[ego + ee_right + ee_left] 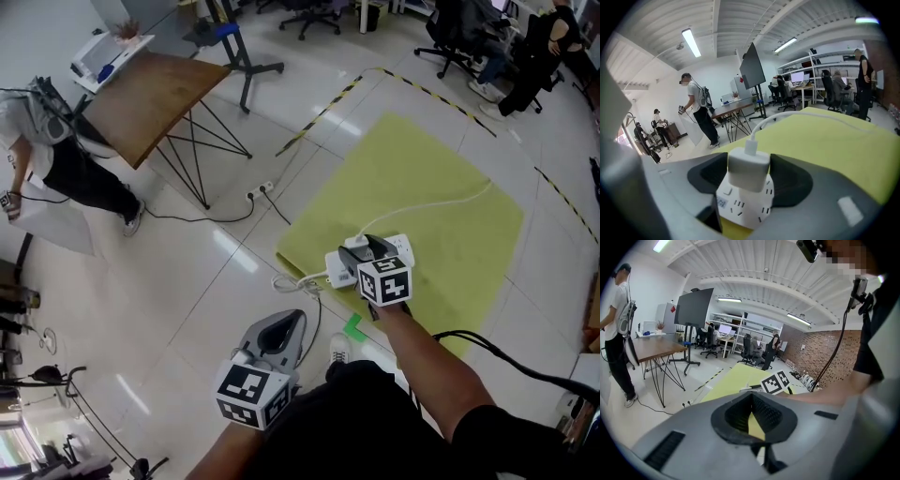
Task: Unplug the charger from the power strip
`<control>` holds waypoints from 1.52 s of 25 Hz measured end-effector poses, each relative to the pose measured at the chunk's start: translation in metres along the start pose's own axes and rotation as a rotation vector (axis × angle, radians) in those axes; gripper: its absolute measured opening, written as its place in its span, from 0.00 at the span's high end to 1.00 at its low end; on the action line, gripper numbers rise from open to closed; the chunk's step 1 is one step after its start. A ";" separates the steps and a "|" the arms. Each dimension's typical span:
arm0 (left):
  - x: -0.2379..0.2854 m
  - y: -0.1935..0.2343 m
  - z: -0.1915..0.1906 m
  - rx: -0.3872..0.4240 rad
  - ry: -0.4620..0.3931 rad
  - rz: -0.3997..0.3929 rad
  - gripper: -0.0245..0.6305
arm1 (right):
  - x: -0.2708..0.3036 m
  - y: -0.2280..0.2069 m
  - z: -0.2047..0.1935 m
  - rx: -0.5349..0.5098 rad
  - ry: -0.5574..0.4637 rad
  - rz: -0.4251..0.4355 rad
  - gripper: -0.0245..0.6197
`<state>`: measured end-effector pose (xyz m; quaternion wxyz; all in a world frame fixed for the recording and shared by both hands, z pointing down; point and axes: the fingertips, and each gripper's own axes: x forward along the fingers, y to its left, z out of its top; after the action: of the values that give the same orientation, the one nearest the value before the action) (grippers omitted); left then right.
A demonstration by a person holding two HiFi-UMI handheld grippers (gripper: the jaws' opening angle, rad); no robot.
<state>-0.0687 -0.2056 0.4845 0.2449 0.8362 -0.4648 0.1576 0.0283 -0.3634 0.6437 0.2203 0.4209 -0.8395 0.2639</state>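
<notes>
Right gripper [370,251], at the centre of the head view, has its black jaws clamped on two sides of the charger [748,165], a smooth white block with rounded edges. The charger sits plugged into the glossy white power strip [746,202], which lies on the flat yellow surface [422,169]. A round white cable [787,116] curves from the charger's top toward the upper right. Left gripper [751,417], grey-shelled and at the lower left of the head view, has its jaws together on nothing.

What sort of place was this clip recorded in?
Most likely an open-plan office or lab: desks with monitors and office chairs at the back, a large screen on a stand, and a yellow mat on the tiled floor.
</notes>
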 end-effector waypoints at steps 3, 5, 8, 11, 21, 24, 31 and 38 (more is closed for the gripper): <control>0.000 0.003 -0.001 -0.011 0.001 0.003 0.95 | 0.000 -0.001 -0.001 0.001 0.004 0.000 0.54; 0.001 0.003 -0.002 -0.004 0.001 0.000 0.95 | 0.000 -0.002 -0.001 0.011 0.005 0.000 0.54; 0.001 0.003 0.000 0.003 -0.003 -0.006 0.95 | -0.001 -0.002 0.000 0.017 0.002 -0.002 0.54; 0.000 0.002 0.002 0.008 -0.004 -0.012 0.95 | -0.004 0.000 0.003 0.012 -0.007 -0.005 0.55; -0.004 -0.001 0.006 0.001 -0.003 -0.020 0.95 | -0.009 0.002 0.008 -0.025 -0.018 -0.004 0.58; -0.005 -0.003 0.005 0.011 -0.002 -0.027 0.95 | -0.008 0.004 0.009 -0.068 -0.022 -0.016 0.58; -0.010 0.004 0.003 -0.011 -0.011 -0.001 0.95 | -0.010 0.001 0.022 -0.066 -0.043 -0.015 0.59; -0.008 0.006 0.008 -0.031 -0.036 -0.018 0.95 | -0.053 -0.005 0.036 0.024 -0.086 0.007 0.59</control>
<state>-0.0771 -0.2070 0.4760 0.2508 0.8392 -0.4638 0.1332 0.0561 -0.3573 0.5868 0.1778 0.4317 -0.8463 0.2564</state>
